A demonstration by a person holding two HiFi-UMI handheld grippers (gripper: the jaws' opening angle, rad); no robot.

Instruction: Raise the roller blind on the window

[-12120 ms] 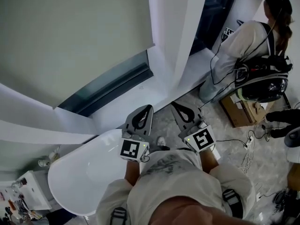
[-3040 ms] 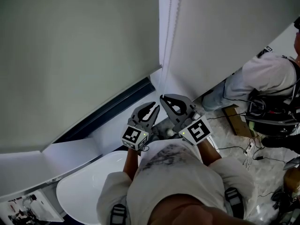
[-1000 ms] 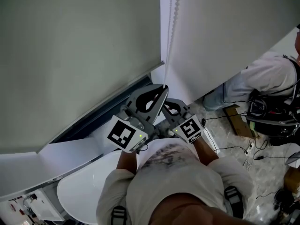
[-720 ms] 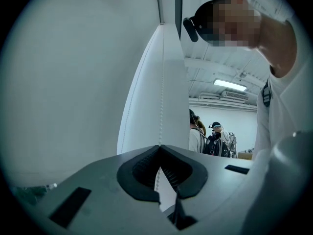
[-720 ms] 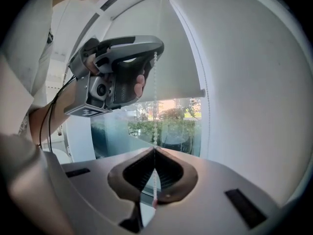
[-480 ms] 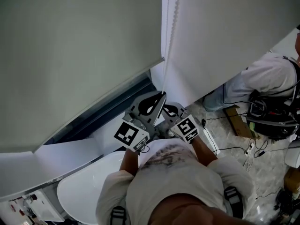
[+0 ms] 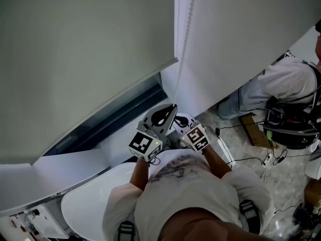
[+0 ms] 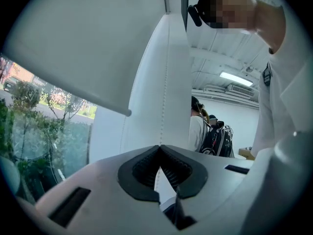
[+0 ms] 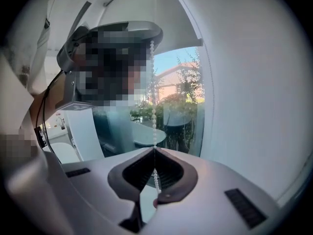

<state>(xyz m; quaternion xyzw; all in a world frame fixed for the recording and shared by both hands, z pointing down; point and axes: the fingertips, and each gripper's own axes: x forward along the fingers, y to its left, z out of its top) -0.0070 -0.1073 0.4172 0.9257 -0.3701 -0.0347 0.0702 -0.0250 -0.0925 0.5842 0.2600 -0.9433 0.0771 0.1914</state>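
Roller blind (image 7: 85, 59): down over most of the window, its hem low above a dark glass strip (image 7: 115, 115).
Bead chain (image 7: 183, 39): hangs beside the blind, top cut off.
Left claw (image 8: 159, 146): tips pinched on the chain.
Right claw (image 9: 154, 150): closed on the chain; in the head view its tips are hidden behind the left.

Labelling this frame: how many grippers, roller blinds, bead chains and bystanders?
grippers: 2, the left gripper and the right gripper, both shut on the chain
roller blind: 1
bead chain: 1
bystander: 1
Total: 5
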